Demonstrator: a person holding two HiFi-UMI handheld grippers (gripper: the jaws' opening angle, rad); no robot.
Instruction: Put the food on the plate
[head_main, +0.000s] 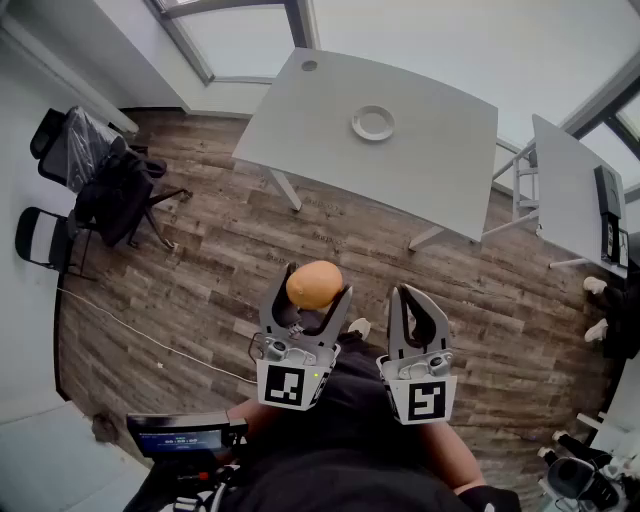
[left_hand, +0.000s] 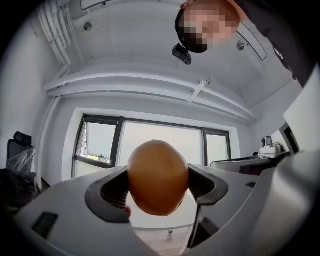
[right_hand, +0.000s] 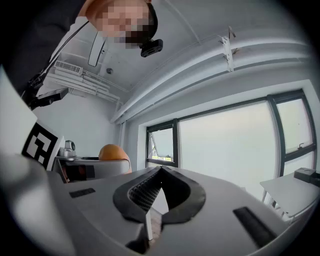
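While left tool (head_main: 313, 292) clamps orange food (left_hand: 158, 177) between wide jaws, right tool (head_main: 407, 296) sits closed, empty.

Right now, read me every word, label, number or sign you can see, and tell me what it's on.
Nothing here can be read as text.
Screen on the dark device: lit lines, too small to read.
Cubes on the left tool and right tool: black-and-white square markers, no letters.
The orange food in the left tool: no print.
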